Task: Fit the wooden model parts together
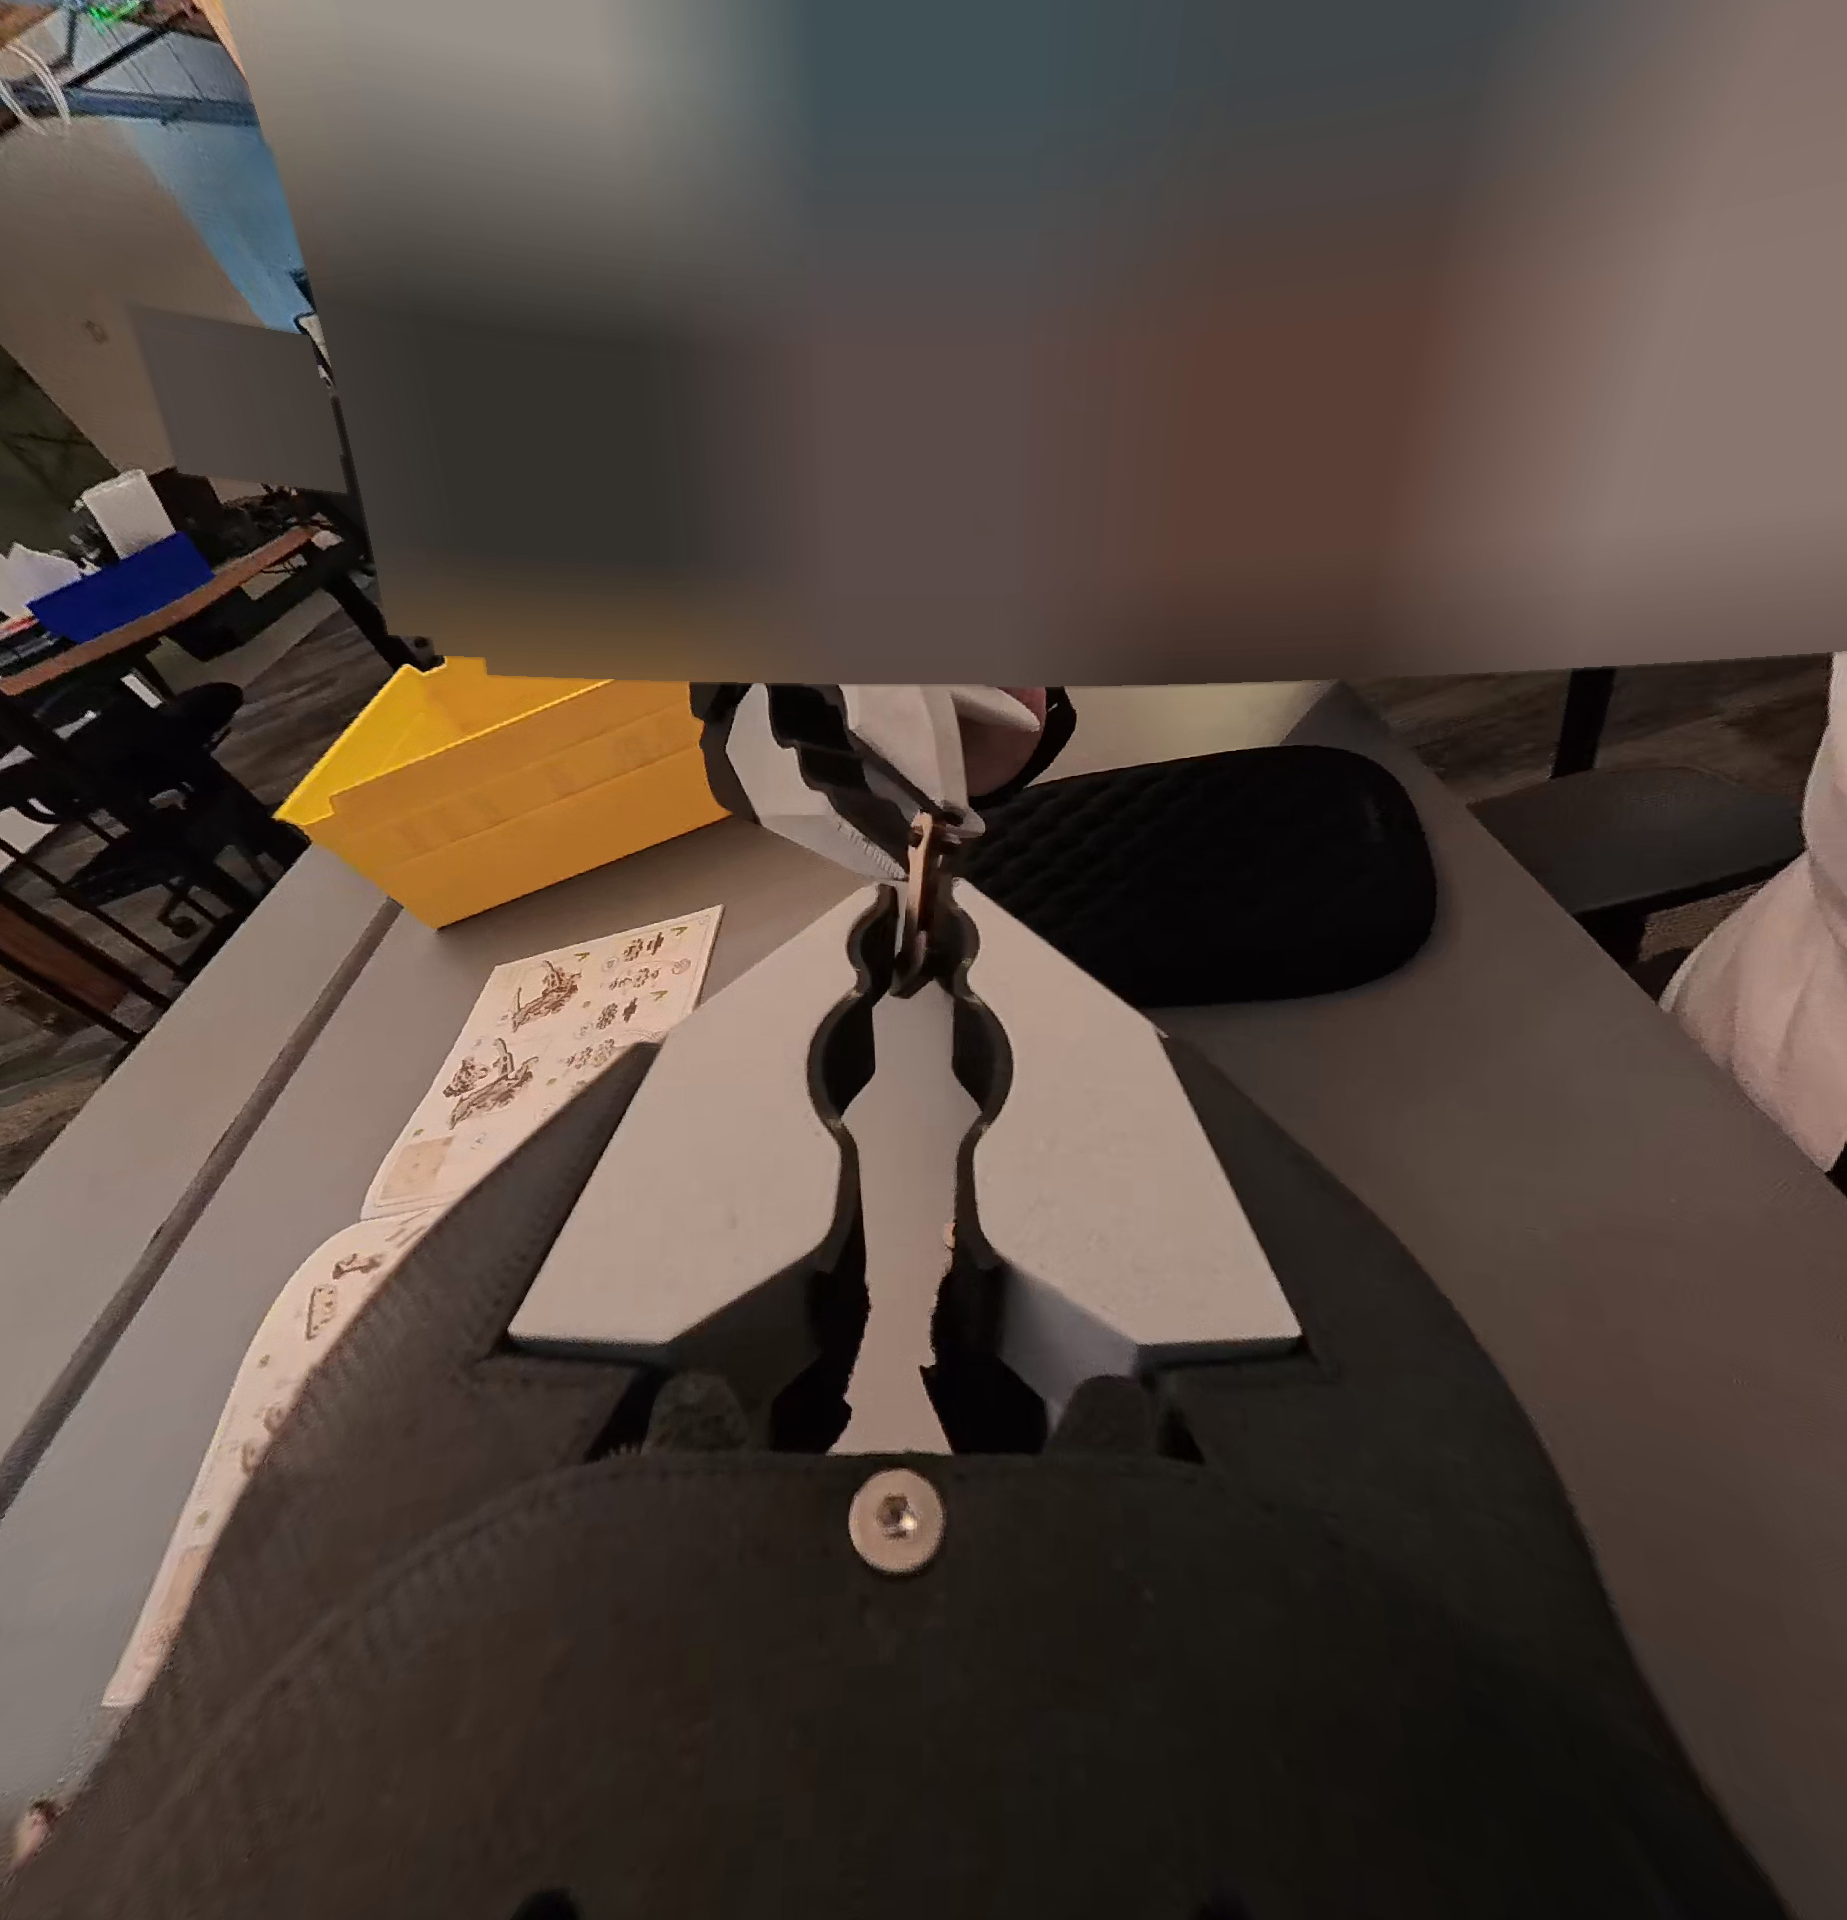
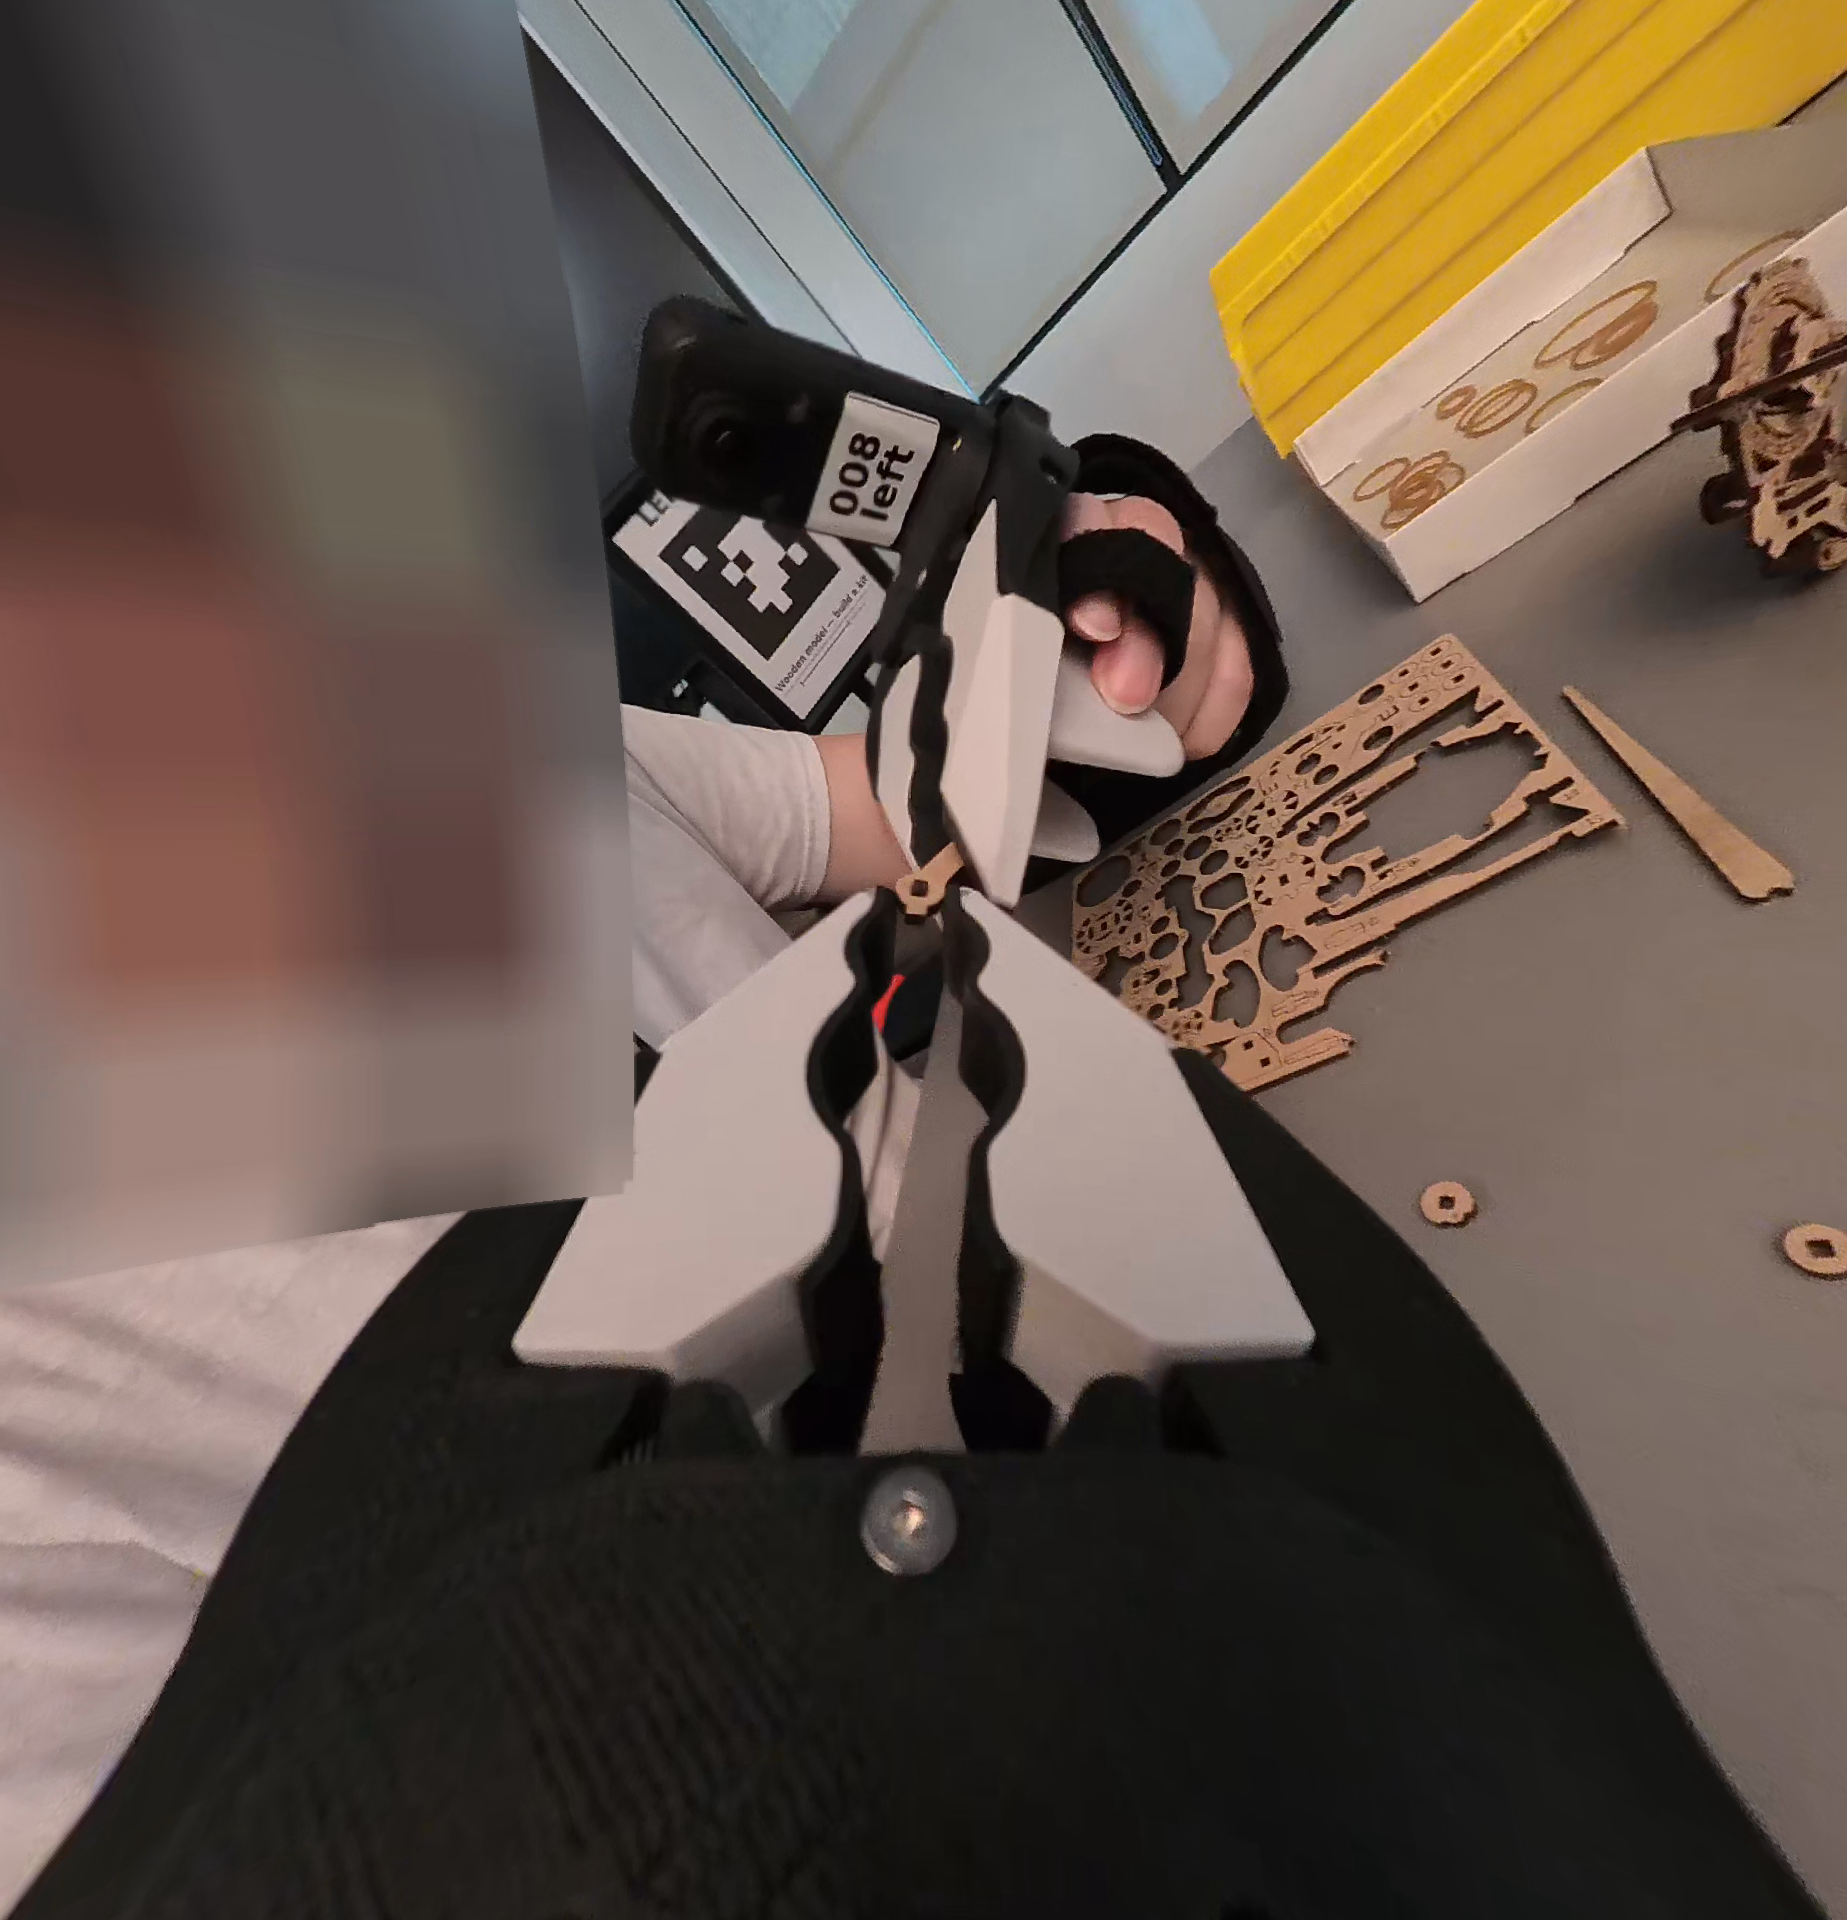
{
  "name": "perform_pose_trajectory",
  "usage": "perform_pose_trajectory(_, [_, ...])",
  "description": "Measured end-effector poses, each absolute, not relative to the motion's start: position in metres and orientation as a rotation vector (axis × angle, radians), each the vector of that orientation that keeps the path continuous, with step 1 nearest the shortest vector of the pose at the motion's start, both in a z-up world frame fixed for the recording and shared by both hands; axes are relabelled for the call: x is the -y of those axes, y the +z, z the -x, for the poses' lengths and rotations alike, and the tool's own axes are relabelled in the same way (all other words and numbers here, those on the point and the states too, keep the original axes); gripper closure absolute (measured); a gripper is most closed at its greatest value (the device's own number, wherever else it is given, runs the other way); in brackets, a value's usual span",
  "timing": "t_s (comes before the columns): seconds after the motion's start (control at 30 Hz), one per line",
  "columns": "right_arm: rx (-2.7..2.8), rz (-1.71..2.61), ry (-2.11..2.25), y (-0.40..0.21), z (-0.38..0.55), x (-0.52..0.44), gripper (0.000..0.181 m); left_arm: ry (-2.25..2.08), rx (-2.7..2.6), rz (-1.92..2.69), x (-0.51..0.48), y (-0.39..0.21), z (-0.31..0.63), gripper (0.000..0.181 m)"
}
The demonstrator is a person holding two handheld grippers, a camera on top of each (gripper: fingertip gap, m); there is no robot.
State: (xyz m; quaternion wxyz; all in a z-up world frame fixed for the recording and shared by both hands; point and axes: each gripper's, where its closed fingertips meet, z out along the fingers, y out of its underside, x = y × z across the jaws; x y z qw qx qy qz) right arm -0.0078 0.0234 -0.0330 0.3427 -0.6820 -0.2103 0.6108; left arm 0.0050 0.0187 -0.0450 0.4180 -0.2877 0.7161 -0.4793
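Left gripper [image 1: 914, 935]: held above the grey table [image 1: 1521, 1195], its pale fingers drawn together on a small wooden part [image 1: 919, 894] at their tips.
Right gripper [image 2: 914, 914]: tip to tip with the left one, fingers pinched on a small toothed wooden piece [image 2: 924, 883]; in the left wrist view it comes in from above and meets the same spot.
Wooden parts in grip: touching each other between the two pairs of tips; whether they are one piece or two joined cannot be told.
Punched wooden sheet [image 2: 1314, 883]: flat on the table just beyond the grippers, most of its shapes already pushed out.
Loose wooden pieces: a long tapered strip [image 2: 1677, 800] beside the sheet; two small rings [image 2: 1449, 1203] nearer the right gripper, well apart from the sheet.
Partly built wooden model [image 2: 1792, 436]: stands upright at the far right, next to a white box [image 2: 1470, 343].
Yellow bin [image 1: 503, 790]: on the table's far side, behind the box.
Instruction sheet [image 1: 555, 1039]: lies open on the table, left of the left gripper.
Black pad [image 1: 1262, 862]: on the table beyond the fingertips.
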Motion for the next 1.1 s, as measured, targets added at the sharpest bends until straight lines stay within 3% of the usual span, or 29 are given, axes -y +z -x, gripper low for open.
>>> perform_pose_trajectory(0.03, [0.557,1.768,1.561,-0.034,0.007,-0.024,0.175,-1.212,-1.793,0.733,-0.02,-0.045,-0.005,0.175])
perform_pose_trajectory(0.1, [0.583,1.766,1.499,-0.035,0.004,-0.025,0.175,-1.22,-1.795,0.746,-0.023,-0.046,-0.005,0.174])
perform_pose_trajectory(0.17, [0.639,1.752,1.362,-0.037,0.0,-0.027,0.174,-1.266,-1.82,0.807,-0.025,-0.05,-0.005,0.161])
perform_pose_trajectory(0.3, [0.843,1.612,0.937,-0.037,-0.01,-0.027,0.174,-1.656,-1.783,1.18,-0.036,-0.056,-0.011,0.146])
perform_pose_trajectory(0.43, [0.99,1.591,0.561,-0.057,-0.016,-0.034,0.174,-2.126,-1.662,1.404,-0.038,-0.047,-0.008,0.155])
perform_pose_trajectory(0.57, [1.073,1.533,0.436,-0.063,-0.011,-0.033,0.174,-2.145,-1.647,1.566,-0.039,-0.063,-0.014,0.16])
perform_pose_trajectory(0.63, [1.093,1.554,0.406,-0.071,-0.011,-0.036,0.174,-2.199,-1.614,1.593,-0.039,-0.064,-0.016,0.18])
perform_pose_trajectory(0.87, [1.114,1.647,0.221,-0.088,-0.016,-0.05,0.166,-2.183,-1.506,1.768,-0.053,-0.079,-0.022,0.181])
perform_pose_trajectory(1.1, [1.184,1.716,0.0,-0.098,-0.016,-0.059,0.173,-2.087,-1.51,1.85,-0.06,-0.092,-0.023,0.181])
